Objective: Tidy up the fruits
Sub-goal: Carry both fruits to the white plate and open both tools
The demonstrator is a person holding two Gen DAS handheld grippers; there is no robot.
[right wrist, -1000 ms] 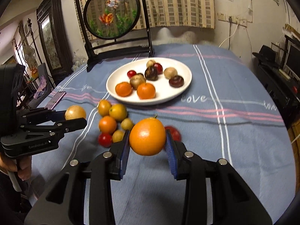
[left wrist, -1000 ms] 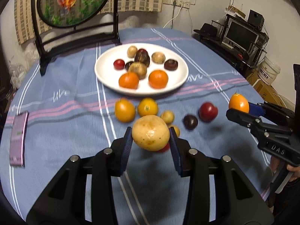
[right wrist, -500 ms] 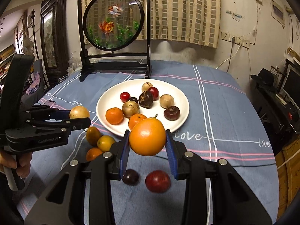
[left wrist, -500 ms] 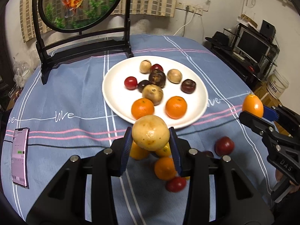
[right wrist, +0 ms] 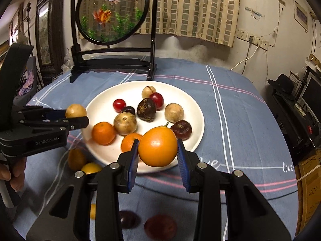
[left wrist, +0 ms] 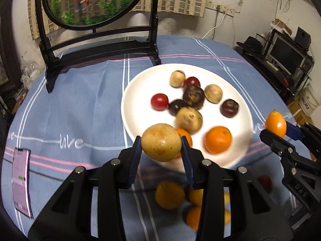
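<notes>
A white plate [left wrist: 138, 84] [right wrist: 192, 104] on the blue cloth carries several fruits: oranges, tan, red and dark ones. My left gripper [left wrist: 161, 143] [right wrist: 76, 114] is shut on a tan round fruit [left wrist: 161, 141] [right wrist: 75, 110], held over the plate's near left rim. My right gripper [right wrist: 158, 147] [left wrist: 275, 125] is shut on an orange [right wrist: 158, 146] [left wrist: 275, 123], held over the plate's near right rim. Several loose yellow, orange and dark red fruits [left wrist: 169, 194] [right wrist: 160, 227] lie on the cloth in front of the plate, partly hidden by the fingers.
A black stand with a round goldfish panel [left wrist: 96, 2] [right wrist: 112, 12] rises just behind the plate. A phone [left wrist: 21, 178] lies on the cloth at the left. Shelves with electronics [left wrist: 289, 54] stand beyond the table's right edge. A hand [right wrist: 10, 172] grips the left tool.
Both grippers have travelled forward over the loose fruits to the plate's near rim, each still holding its fruit. The loose fruits now lie beneath and behind the fingers.
</notes>
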